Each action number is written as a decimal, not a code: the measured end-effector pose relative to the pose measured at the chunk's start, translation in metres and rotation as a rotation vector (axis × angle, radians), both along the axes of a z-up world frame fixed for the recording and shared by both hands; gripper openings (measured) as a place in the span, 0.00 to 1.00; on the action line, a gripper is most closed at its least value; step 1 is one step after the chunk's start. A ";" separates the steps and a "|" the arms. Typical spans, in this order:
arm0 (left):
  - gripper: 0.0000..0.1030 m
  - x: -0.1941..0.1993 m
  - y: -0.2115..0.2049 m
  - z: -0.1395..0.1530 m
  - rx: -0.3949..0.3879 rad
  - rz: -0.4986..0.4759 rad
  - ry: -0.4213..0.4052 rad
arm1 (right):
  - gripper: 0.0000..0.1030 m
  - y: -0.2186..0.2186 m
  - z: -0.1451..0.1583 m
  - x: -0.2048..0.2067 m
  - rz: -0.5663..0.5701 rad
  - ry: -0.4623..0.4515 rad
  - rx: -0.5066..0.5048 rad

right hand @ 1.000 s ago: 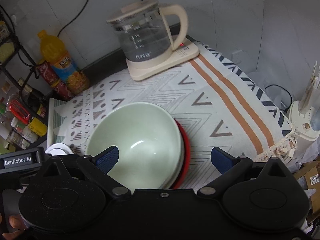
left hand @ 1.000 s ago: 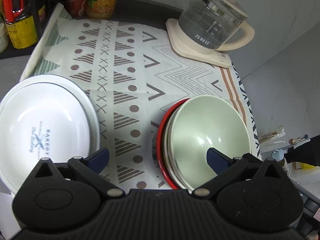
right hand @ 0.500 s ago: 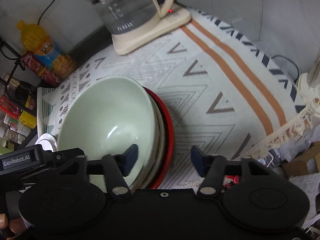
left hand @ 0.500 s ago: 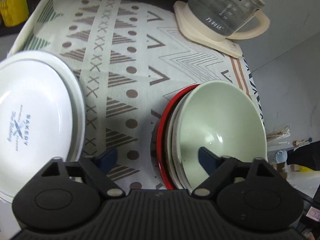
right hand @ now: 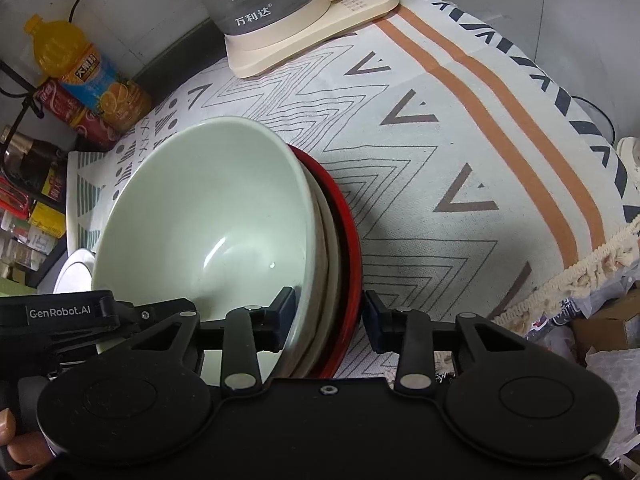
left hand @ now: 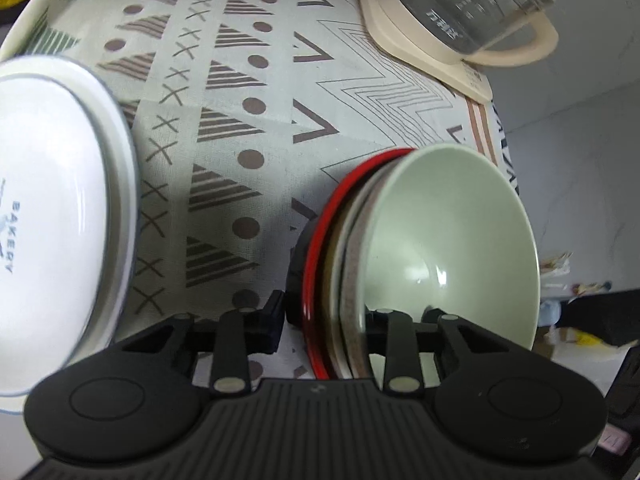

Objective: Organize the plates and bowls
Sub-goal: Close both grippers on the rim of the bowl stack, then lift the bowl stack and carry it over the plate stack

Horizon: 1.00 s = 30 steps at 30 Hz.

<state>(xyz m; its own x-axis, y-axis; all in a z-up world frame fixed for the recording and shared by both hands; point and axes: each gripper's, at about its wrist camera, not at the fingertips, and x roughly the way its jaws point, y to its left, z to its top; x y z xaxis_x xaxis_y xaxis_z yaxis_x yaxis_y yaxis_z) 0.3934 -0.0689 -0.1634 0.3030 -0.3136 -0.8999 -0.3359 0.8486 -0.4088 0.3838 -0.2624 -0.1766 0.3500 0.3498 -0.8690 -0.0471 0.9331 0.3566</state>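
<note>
A pale green bowl point(left hand: 452, 240) sits on top of a stack of bowls whose lowest one is red point(left hand: 316, 264), on the patterned cloth. My left gripper point(left hand: 320, 328) is closed on the stack's left rim, one finger outside the red bowl and one inside the green bowl. My right gripper point(right hand: 330, 316) grips the stack's right rim the same way, over the green bowl point(right hand: 208, 216) and red bowl point(right hand: 348, 248). A white "BAKERY" plate point(left hand: 52, 216) lies to the left, apart from the stack.
A glass kettle on a cream base point(right hand: 288, 12) stands at the back of the cloth. Drink bottles point(right hand: 88, 76) and a shelf of jars stand at the back left. The cloth's fringed edge point(right hand: 600, 256) hangs at the right, with boxes and clutter below.
Both grippers have moved down and in onto the bowl stack and closed from wide open onto its opposite rims.
</note>
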 end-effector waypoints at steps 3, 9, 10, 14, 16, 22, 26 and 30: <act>0.30 0.000 -0.001 0.002 0.001 -0.027 -0.008 | 0.34 -0.001 0.001 0.001 0.004 0.010 0.003; 0.30 -0.002 0.008 0.011 -0.001 -0.012 -0.036 | 0.34 0.005 0.011 -0.002 0.019 -0.026 -0.001; 0.30 -0.002 0.010 0.014 -0.002 -0.010 -0.038 | 0.34 0.006 0.013 -0.003 0.019 -0.029 0.002; 0.30 -0.003 0.018 0.027 0.006 -0.007 -0.069 | 0.34 0.012 0.023 -0.003 0.024 -0.050 0.017; 0.30 -0.004 0.025 0.033 0.008 0.004 -0.082 | 0.34 0.017 0.029 -0.002 0.030 -0.063 0.024; 0.30 -0.011 0.047 0.050 0.019 0.043 -0.111 | 0.34 0.037 0.043 0.000 0.065 -0.088 0.040; 0.30 -0.021 0.064 0.060 0.021 0.083 -0.123 | 0.34 0.053 0.054 0.001 0.086 -0.114 0.055; 0.30 -0.035 0.081 0.074 0.030 0.126 -0.155 | 0.34 0.071 0.069 0.001 0.122 -0.142 0.063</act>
